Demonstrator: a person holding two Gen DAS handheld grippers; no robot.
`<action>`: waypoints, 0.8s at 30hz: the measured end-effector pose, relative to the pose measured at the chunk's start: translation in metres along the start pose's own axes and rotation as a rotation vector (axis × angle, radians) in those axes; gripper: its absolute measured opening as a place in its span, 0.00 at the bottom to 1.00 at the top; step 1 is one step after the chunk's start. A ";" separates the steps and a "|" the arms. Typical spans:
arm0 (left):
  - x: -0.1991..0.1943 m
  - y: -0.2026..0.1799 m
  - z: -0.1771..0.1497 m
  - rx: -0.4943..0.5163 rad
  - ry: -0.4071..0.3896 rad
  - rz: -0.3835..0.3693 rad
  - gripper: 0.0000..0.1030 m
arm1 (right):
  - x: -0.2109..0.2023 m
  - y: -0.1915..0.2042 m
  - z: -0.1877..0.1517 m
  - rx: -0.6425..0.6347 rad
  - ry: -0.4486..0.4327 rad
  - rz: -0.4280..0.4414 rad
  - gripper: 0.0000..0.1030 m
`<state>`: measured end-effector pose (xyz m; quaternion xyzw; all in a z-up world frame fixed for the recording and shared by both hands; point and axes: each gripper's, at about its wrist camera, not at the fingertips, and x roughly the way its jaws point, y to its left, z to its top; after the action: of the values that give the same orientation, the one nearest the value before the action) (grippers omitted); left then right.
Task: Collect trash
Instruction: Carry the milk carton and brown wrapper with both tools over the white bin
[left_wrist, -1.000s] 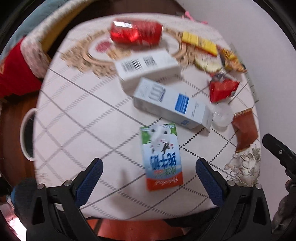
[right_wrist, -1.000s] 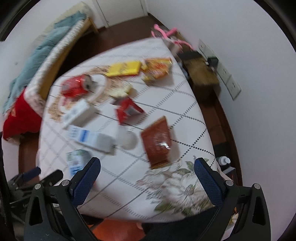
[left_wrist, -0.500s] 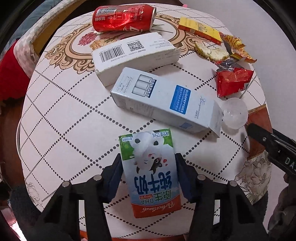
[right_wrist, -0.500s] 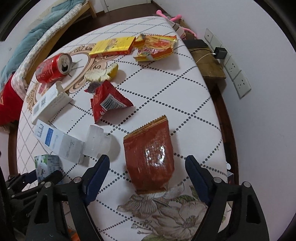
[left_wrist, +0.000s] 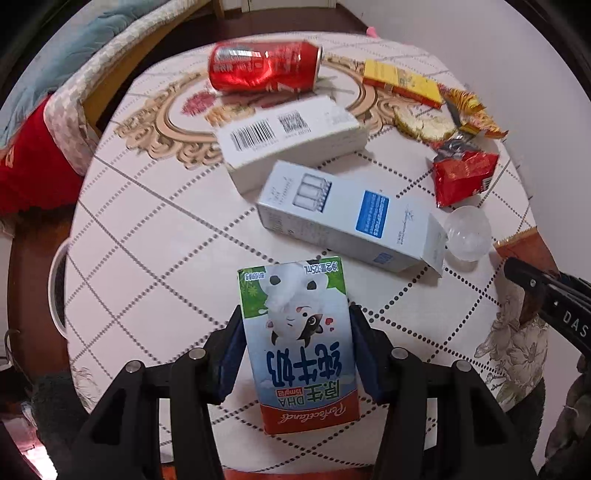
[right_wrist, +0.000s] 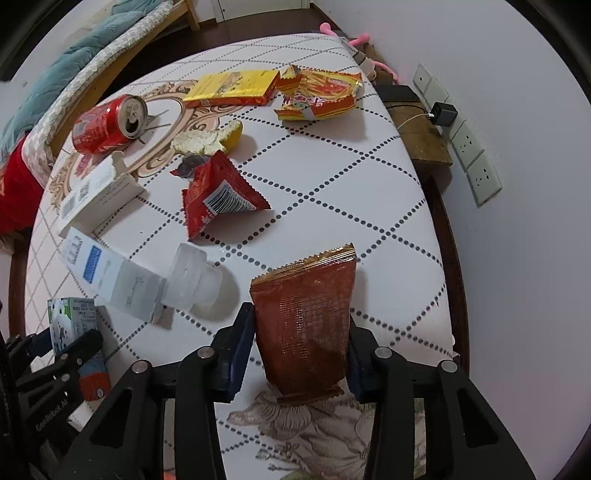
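Trash lies on a round table with a white cloth (left_wrist: 147, 229). My left gripper (left_wrist: 295, 354) is shut on a small milk carton (left_wrist: 299, 339) with a cow picture, near the table's front edge. My right gripper (right_wrist: 299, 350) is shut on a brown foil snack bag (right_wrist: 306, 317), its top end standing up off the cloth. The milk carton also shows in the right wrist view (right_wrist: 70, 325) at lower left.
On the table lie a red soda can (left_wrist: 262, 66), a white barcode box (left_wrist: 291, 136), a blue-label box (left_wrist: 347, 214), a clear plastic cup (left_wrist: 467, 232), a red wrapper (left_wrist: 461, 173), a yellow box (left_wrist: 402, 83), a fruit peel (right_wrist: 210, 140) and a torn orange wrapper (right_wrist: 321, 96). A wall with sockets (right_wrist: 472, 147) stands right.
Both grippers have moved down and forward to the table. The left one has closed on the milk carton, the right one on the brown snack bag.
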<state>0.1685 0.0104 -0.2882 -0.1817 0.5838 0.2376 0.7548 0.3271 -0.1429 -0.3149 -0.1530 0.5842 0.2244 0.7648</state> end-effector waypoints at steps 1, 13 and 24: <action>-0.008 0.002 -0.003 0.001 -0.015 0.001 0.48 | -0.003 -0.001 -0.002 0.003 -0.004 0.008 0.42; -0.086 0.065 -0.007 -0.025 -0.239 0.004 0.48 | -0.074 0.043 -0.043 -0.010 -0.081 0.148 0.42; -0.148 0.215 -0.011 -0.179 -0.381 0.102 0.48 | -0.145 0.190 -0.028 -0.200 -0.163 0.344 0.42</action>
<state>0.0070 0.1590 -0.1468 -0.1699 0.4155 0.3564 0.8195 0.1729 -0.0186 -0.1774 -0.1073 0.5127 0.4201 0.7410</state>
